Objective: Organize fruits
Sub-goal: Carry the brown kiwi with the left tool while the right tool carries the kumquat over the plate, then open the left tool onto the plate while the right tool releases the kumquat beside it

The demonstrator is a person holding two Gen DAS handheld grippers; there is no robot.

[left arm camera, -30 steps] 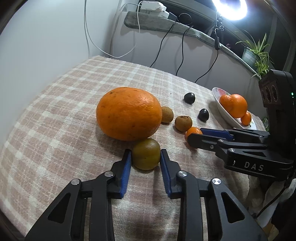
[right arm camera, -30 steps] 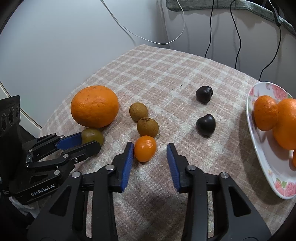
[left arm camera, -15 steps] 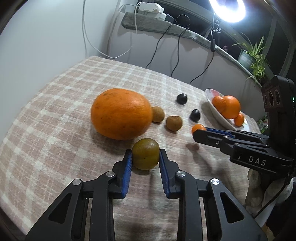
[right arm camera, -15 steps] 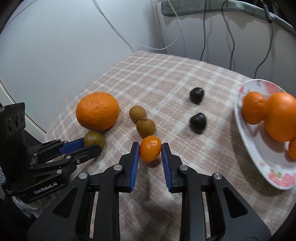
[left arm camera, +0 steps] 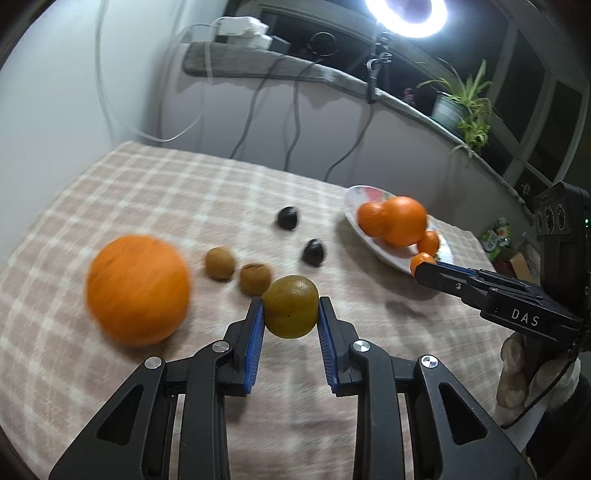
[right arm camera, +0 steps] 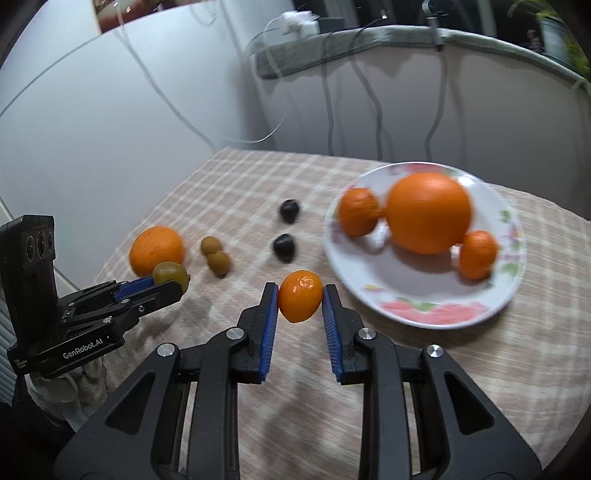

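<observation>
My left gripper (left arm camera: 291, 314) is shut on a small green-brown fruit (left arm camera: 291, 306) and holds it above the checked cloth; it also shows in the right wrist view (right arm camera: 170, 274). My right gripper (right arm camera: 300, 301) is shut on a small orange fruit (right arm camera: 300, 300), lifted near the front edge of the white flowered plate (right arm camera: 436, 314). The plate holds three orange fruits (right arm camera: 428, 212). A big orange (left arm camera: 137, 290), two brown fruits (left arm camera: 255, 278) and two dark fruits (left arm camera: 314, 252) lie on the cloth.
The checked tablecloth (left arm camera: 166, 192) covers the table. Cables (left arm camera: 295, 122) hang down the wall behind it. A ledge with a ring light (left arm camera: 410, 16) and a potted plant (left arm camera: 461, 107) runs along the back right.
Both grippers have lifted their fruits off the cloth and moved toward the plate. The right gripper now holds its orange fruit close to the plate's edge.
</observation>
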